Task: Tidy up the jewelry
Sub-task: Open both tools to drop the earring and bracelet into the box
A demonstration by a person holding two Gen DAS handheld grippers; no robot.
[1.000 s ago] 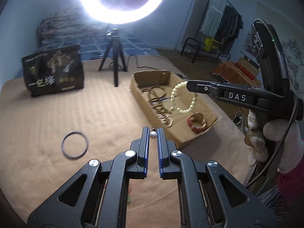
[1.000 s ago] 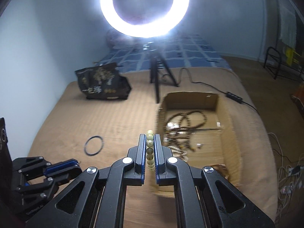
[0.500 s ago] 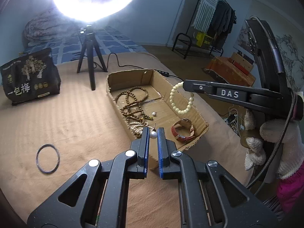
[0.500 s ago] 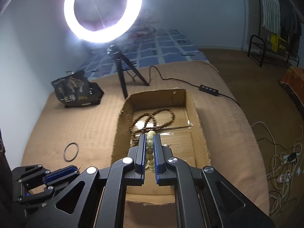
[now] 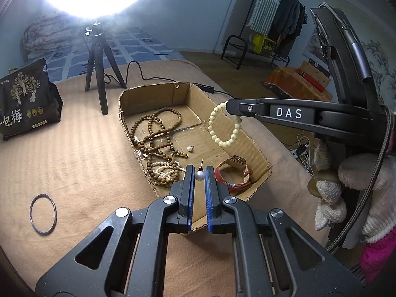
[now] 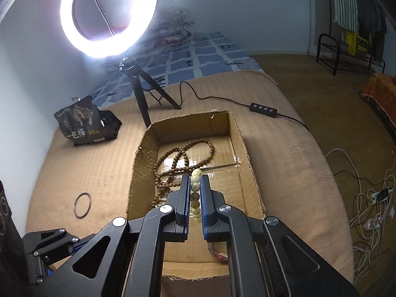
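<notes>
A: We were working on a tan bedspread (image 5: 74,148) in a bedroom, with a ring light (image 6: 109,14) on its tripod glaring behind the cardboard box (image 5: 257,153). How did our grippers stand?

B: Our left gripper (image 5: 199,175) had its jaws pressed nearly together, pinching a pearl earring (image 5: 199,174) right at the tips, its post poking up beyond them. Just past those tips lay the near end of the box, with the red watch (image 5: 232,173) to their right and the brown bead strands (image 5: 158,143) to their left.

A: And the other one?

B: Our right gripper (image 6: 195,185) was clamped on the cream bead bracelet (image 5: 224,126), which hung below its tips as a loop over the middle of the box. From its own camera the beads ran in a line between the blue pads (image 6: 204,198).

A: How did we judge the drop should go?

B: We thought both pieces wanted lowering close to the cardboard floor before the jaws parted. The earring is small and round, so released from high it would likely bounce or roll; a second pearl (image 5: 189,149) already lay loose ahead of the left tips. We would aim for bare cardboard, clear of the brown strands

A: Anything left outside?

B: A thin dark ring (image 5: 43,214) lay on the bedspread, well off to the left of the left jaws
</notes>
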